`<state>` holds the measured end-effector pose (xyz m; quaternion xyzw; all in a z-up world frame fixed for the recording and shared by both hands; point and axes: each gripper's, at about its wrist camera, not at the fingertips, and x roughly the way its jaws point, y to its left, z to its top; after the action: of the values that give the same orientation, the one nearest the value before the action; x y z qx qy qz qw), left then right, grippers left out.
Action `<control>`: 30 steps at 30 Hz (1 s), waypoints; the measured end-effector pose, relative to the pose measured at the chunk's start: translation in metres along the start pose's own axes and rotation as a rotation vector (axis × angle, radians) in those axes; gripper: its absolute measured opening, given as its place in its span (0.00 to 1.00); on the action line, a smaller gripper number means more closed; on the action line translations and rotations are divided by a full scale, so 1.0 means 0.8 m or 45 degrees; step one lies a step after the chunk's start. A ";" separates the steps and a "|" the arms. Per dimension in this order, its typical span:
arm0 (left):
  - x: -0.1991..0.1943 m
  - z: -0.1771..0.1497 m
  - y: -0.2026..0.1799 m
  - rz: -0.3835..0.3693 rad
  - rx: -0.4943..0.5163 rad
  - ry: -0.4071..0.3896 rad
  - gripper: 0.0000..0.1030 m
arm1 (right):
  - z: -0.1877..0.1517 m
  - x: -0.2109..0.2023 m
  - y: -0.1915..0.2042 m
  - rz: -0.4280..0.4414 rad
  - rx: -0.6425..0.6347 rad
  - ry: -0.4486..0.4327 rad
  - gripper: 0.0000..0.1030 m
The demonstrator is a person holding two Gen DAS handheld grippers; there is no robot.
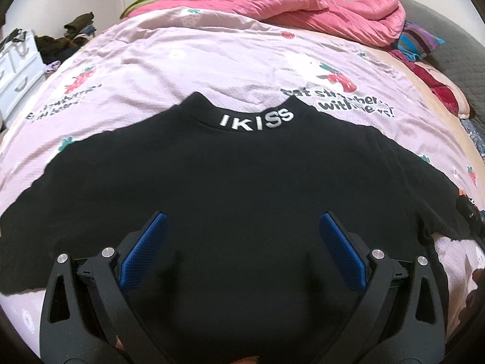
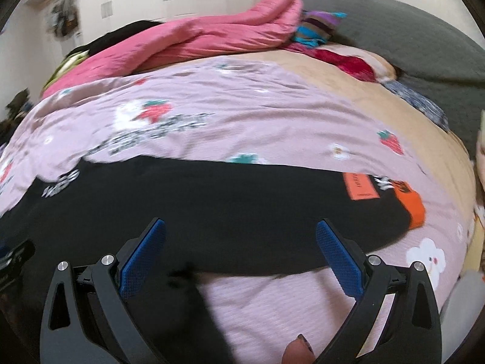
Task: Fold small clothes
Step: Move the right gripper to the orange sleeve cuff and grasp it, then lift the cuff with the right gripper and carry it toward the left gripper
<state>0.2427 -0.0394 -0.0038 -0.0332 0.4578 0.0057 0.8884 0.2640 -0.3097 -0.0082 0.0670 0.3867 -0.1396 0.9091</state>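
A pink strawberry-print bedsheet (image 1: 212,60) is covering the bed, with a bunched pink quilt (image 1: 318,6) lying at the far side. On the sheet, in the near middle, a black top (image 1: 242,182) is lying spread flat, its collar lettering (image 1: 257,119) pointing to the far side and one sleeve reaching right, ending near an orange tag (image 2: 360,186). The left gripper (image 1: 242,239) is hovering over the body of the top, jaws standing wide apart and gripping nothing. The right gripper (image 2: 241,242) is hanging over the sleeve's near edge, equally wide and empty. Judging by this, the sleeve fold is coming first: pinching only the sleeve near its cuff, lifting low, and laying it across the body without dragging the top
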 end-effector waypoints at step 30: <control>-0.006 0.018 0.033 -0.079 -0.065 -0.037 0.91 | 0.005 0.090 -0.261 -0.046 0.891 0.062 0.23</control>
<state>0.2506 -0.0117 0.0072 -0.0700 0.4432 -0.0095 0.8936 0.2502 -0.5241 -0.0602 0.3712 0.3382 -0.2780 0.8189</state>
